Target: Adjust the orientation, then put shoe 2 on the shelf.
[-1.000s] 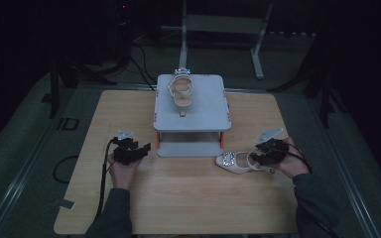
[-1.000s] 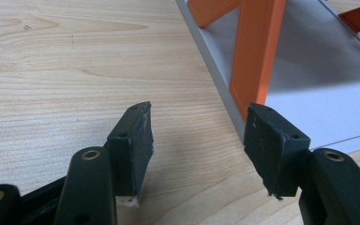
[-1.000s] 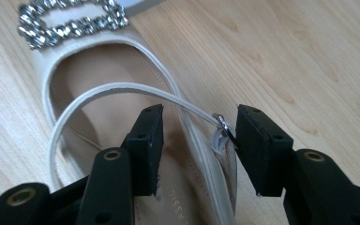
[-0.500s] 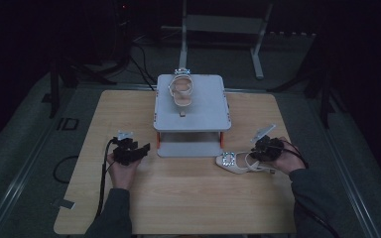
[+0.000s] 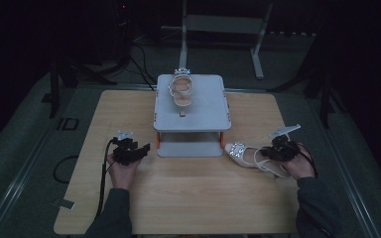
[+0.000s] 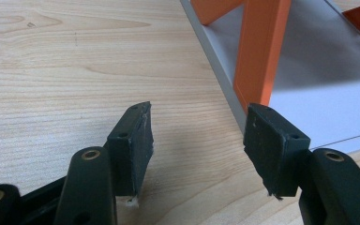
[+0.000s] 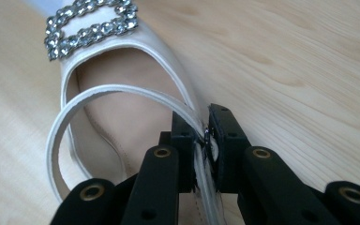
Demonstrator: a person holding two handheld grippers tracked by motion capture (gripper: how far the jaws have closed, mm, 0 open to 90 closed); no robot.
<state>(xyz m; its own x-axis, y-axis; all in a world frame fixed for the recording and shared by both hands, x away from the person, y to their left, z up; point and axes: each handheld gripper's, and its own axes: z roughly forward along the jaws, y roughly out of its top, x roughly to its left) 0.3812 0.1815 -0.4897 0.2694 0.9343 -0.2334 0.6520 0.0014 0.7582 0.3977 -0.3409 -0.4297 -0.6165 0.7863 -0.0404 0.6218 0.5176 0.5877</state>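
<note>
Now the right gripper (image 7: pixel 201 136) has clamped the cream slingback shoe's (image 5: pixel 250 154) side near the worktop's right edge, ready for lifting; the left gripper (image 6: pixel 194 140) idles, jaws apart.

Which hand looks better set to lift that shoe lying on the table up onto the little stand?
Right. The right gripper is already shut on the side of the shoe beside the stand. The left gripper is open and holds nothing, on the stand's other side.
</note>
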